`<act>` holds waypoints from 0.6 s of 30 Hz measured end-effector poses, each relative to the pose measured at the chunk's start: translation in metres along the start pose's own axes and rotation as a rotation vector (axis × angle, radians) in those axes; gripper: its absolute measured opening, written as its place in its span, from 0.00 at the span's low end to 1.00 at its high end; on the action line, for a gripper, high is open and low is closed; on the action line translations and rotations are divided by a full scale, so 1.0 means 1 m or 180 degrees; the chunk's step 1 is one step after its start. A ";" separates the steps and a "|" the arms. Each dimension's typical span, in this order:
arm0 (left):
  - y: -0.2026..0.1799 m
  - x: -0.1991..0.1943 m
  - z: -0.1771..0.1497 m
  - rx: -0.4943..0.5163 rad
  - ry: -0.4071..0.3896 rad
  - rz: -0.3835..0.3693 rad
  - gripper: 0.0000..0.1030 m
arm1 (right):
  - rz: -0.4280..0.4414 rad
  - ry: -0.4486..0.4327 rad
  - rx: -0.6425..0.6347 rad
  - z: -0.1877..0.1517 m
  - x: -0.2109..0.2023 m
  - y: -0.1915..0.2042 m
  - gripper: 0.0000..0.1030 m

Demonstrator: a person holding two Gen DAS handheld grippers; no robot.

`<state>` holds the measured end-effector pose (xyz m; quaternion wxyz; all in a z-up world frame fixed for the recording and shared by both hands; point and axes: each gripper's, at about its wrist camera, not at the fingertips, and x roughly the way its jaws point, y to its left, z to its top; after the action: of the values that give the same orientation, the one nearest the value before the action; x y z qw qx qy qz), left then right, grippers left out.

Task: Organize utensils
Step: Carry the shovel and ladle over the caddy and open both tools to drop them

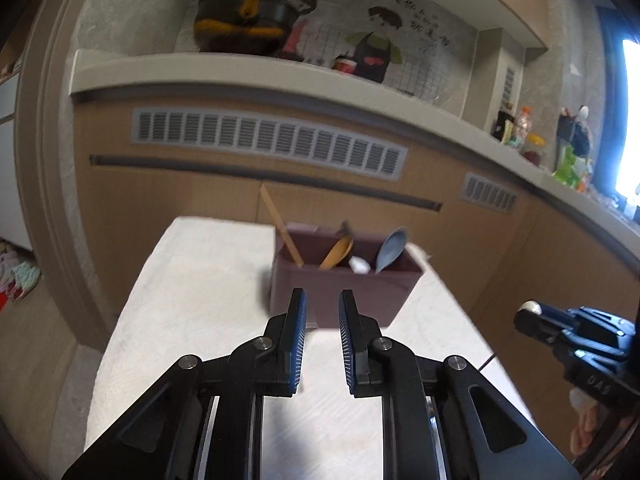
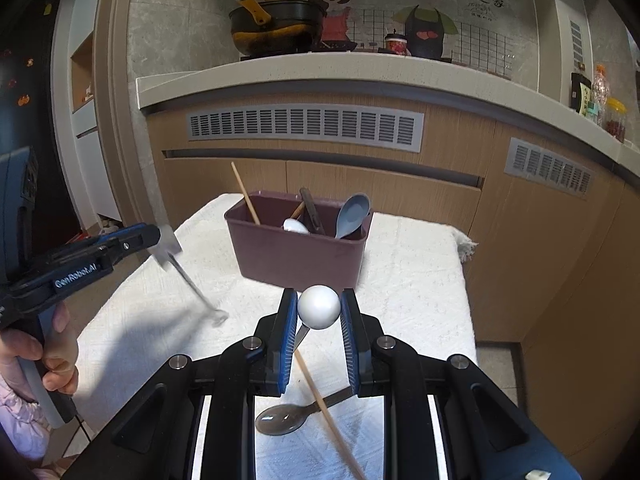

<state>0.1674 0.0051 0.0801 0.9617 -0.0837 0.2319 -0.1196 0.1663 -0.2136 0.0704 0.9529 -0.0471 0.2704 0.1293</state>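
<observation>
In the left wrist view, the left gripper (image 1: pixel 323 300) is seen above the white cloth (image 1: pixel 192 304), aimed at the maroon utensil holder (image 1: pixel 344 284). A narrow gap shows between its pads, and what is pinched cannot be made out from here. In the holder a wooden chopstick (image 1: pixel 280 226), a wooden spoon (image 1: pixel 338 254) and a blue-grey spoon (image 1: pixel 390 248) are stood. At the right edge the right gripper (image 1: pixel 528 312) is seen with a white round tip at its end.

In the right wrist view, the right gripper is closed on a white round-headed utensil (image 2: pixel 319 306), both pads pressed against its sides, with a thin shaft hanging below. The left gripper is shown pinching a metal utensil (image 2: pixel 170 246) by its flat head (its exact kind is lost to blur), the long handle dangling toward the cloth. A dark spoon (image 2: pixel 280 420) and a loose chopstick (image 2: pixel 326 408) are left lying on the cloth beneath the right gripper, not yet sorted.

Several risks can be judged. The round head offers little flat surface, so it could be squeezed out of the pads if tilted. The dangling metal handle could be caught on the holder's rim or swung against the upright spoons, and the light holder tipped.
</observation>
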 end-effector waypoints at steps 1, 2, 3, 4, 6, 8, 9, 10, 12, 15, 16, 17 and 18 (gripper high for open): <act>-0.006 -0.003 0.011 0.0079 -0.0096 -0.0007 0.16 | -0.0011 -0.0049 -0.0012 0.006 -0.003 -0.002 0.19; -0.010 -0.005 0.021 0.0146 -0.0175 -0.0002 0.16 | -0.0024 -0.0118 -0.0025 0.013 -0.006 -0.004 0.19; -0.013 -0.008 0.029 0.0173 -0.0224 0.0004 0.16 | -0.0046 -0.0178 -0.0040 0.019 -0.009 -0.005 0.19; -0.013 -0.008 0.036 0.0172 -0.0242 0.0000 0.16 | -0.0105 -0.0254 -0.0061 0.025 -0.013 -0.007 0.19; -0.009 -0.002 0.048 0.0145 -0.0153 -0.0008 0.17 | -0.0185 -0.0339 -0.0071 0.032 -0.018 -0.010 0.19; -0.001 0.006 0.048 0.0143 -0.0042 0.0098 0.17 | -0.0181 -0.0338 -0.0059 0.035 -0.017 -0.014 0.19; 0.004 0.011 0.045 0.0149 0.0031 0.0185 0.17 | -0.0188 -0.0316 -0.0051 0.034 -0.015 -0.015 0.19; 0.010 0.016 0.041 0.0136 0.0116 0.0249 0.18 | -0.0185 -0.0288 -0.0048 0.032 -0.014 -0.016 0.19; 0.026 0.030 0.029 0.0017 0.0334 0.0352 0.18 | -0.0165 -0.0210 -0.0023 0.026 -0.008 -0.017 0.19; 0.061 0.050 0.003 -0.0337 0.0750 0.0562 0.18 | -0.0144 -0.0066 0.0043 0.017 0.003 -0.020 0.19; 0.070 0.055 -0.005 -0.0455 0.0847 0.0593 0.21 | -0.0142 -0.0029 0.0054 0.014 0.006 -0.020 0.19; 0.080 0.059 -0.015 -0.0591 0.0966 0.0639 0.24 | -0.0139 -0.0006 0.0062 0.012 0.009 -0.020 0.19; 0.090 0.063 -0.024 -0.0731 0.1077 0.0704 0.32 | -0.0131 0.0014 0.0071 0.010 0.011 -0.021 0.19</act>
<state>0.2284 0.0721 0.0126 0.9006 -0.1454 0.4097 0.0013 0.1858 -0.2297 0.0732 0.9552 -0.0423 0.2730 0.1066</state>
